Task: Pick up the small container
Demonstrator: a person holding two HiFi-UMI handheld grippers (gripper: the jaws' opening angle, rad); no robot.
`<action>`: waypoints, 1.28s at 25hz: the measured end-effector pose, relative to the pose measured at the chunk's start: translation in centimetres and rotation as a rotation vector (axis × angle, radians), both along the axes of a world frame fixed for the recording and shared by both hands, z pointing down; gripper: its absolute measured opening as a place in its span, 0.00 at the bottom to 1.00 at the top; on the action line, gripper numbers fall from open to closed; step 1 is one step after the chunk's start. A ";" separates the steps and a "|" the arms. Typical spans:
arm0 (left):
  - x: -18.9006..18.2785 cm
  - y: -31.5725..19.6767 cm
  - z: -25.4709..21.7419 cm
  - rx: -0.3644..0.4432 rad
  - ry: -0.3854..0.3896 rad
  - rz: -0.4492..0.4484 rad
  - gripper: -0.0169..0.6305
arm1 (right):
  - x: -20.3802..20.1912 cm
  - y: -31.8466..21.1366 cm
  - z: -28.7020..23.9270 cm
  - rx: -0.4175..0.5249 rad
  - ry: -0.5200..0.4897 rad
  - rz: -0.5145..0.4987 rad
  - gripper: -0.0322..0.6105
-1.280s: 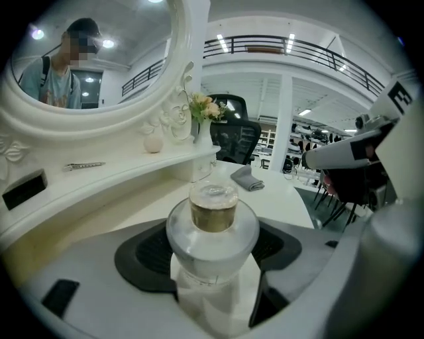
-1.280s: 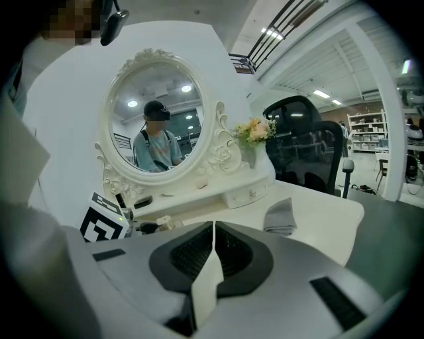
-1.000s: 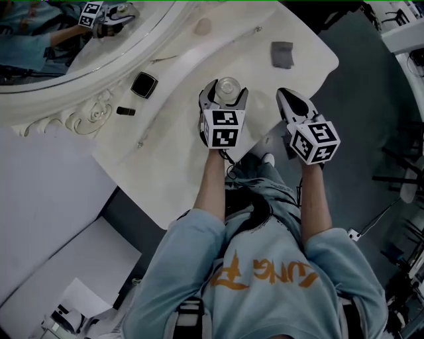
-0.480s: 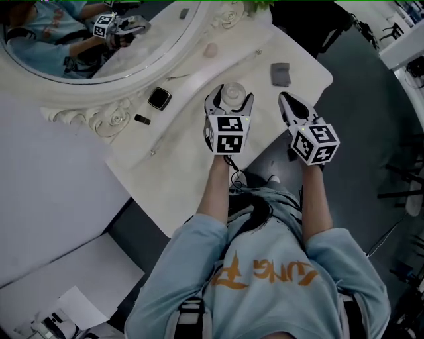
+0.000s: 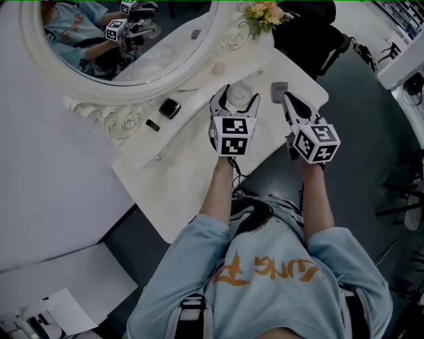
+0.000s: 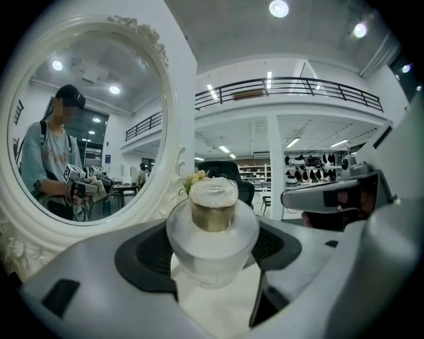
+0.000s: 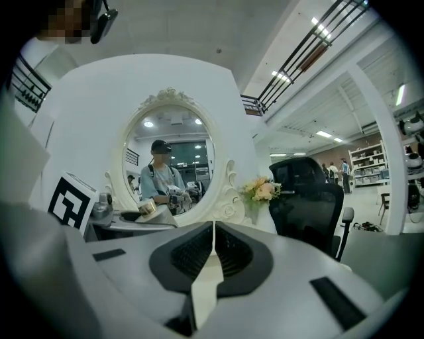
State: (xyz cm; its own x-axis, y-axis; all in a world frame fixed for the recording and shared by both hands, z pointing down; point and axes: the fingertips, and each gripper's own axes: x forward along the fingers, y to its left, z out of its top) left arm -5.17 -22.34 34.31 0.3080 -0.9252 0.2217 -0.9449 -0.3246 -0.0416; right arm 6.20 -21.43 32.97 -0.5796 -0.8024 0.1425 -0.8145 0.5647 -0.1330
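- As seen from beside the table [image 5: 179, 185], the jar [image 5: 239, 91] stands upright at the far middle of the top, just before the mirror [image 5: 126, 99].
- The jar is a small round vessel with a clear glass body, a gold band at the neck and a pale frosted cap. Its contents cannot be made out.
- The left gripper [image 5: 238, 98] has its jaws narrowed onto the jar, with a dark ribbed pad against each side of the glass. In the left gripper view the jar [image 6: 212, 225] fills the gap between the pads of the left gripper [image 6: 212, 265].
- Whether the jar's base rests on the table or is just clear of it cannot be told.
- The right gripper [image 5: 291, 102] is just to the right of the left one, jaws pressed together and holding nothing. The right gripper view shows only a thin slit between the pads of the right gripper [image 7: 212, 228].
- The table top is smooth and cream-white with a curved edge.
- The mirror is oval, in a white frame moulded with scrolls and roses.
- A flat black square case [image 5: 170, 108] and a small black bar [image 5: 153, 124] lie near the frame, left of the jar.
- A grey square pad [image 5: 279, 88] lies beside the right gripper's tips.
- A small pale round item [image 5: 218, 67] lies beyond the jar.
- Peach and yellow flowers [image 5: 265, 12] stand at the far corner.
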 end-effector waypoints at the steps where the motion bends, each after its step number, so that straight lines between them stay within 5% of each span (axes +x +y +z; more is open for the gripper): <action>1: 0.0 0.0 -0.5 0.010 0.006 -0.003 0.54 | 0.1 0.0 -0.4 0.008 0.002 0.001 0.10; 32: -1.7 0.4 -3.6 0.083 0.001 -0.050 0.54 | -1.7 -0.7 -3.3 0.088 0.033 -0.050 0.10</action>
